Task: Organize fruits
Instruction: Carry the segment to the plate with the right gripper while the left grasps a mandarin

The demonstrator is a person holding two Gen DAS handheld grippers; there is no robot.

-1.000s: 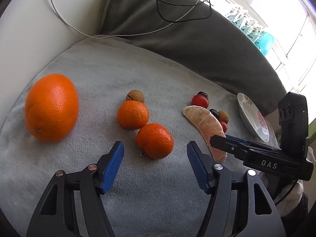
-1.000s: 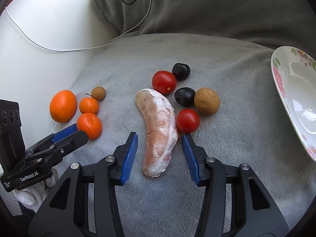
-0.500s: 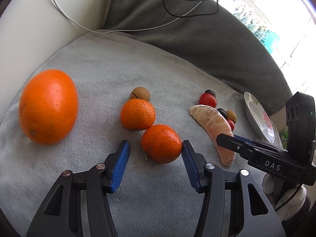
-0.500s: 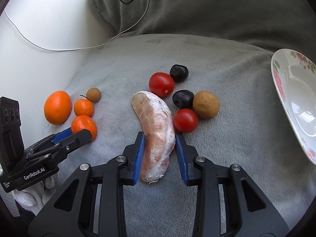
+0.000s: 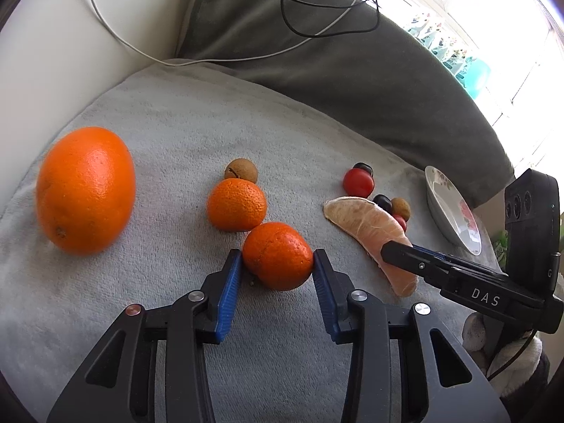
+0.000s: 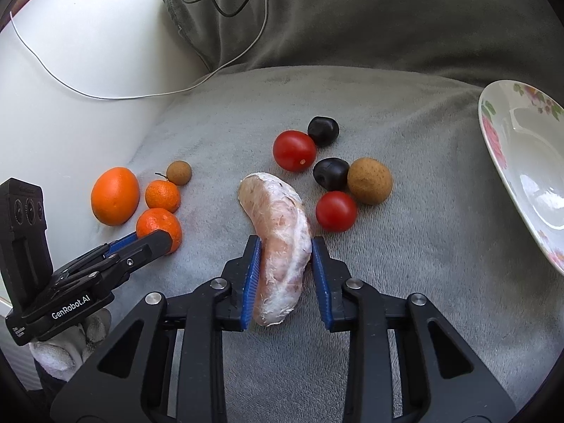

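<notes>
The left claw (image 5: 277, 269) has closed in on a small orange (image 5: 277, 255). Its two blue pads touch the fruit on both sides, right at its fat middle. The small orange sits on the gray blanket (image 5: 176, 134), between the fingers, and does not look lifted yet. It is round with firm, bumpy skin, so I think it will hold well. It looks light. Squeeze too hard and it could squash, and a round thing can roll out if the grip is off center.

Just past the claw is a second small orange (image 5: 236, 204), touching the first one. Behind that is a little brown fruit (image 5: 241, 170). Far off to the claw's left is a big orange (image 5: 85, 190).

The right claw (image 6: 285, 268) is closed partway around a peeled fruit slice (image 6: 278, 243). The pads press the near half of it, and its far end curves away past the fingertips. The slice is soft and wet inside a thin skin, so it needs a gentle hold or it may tear or bend.

Ahead and to the right of that claw are two red tomatoes (image 6: 294, 150), dark grapes (image 6: 330, 173) and a brown fruit (image 6: 369, 180). A flowered plate (image 6: 493, 134) waits far off to the right.
</notes>
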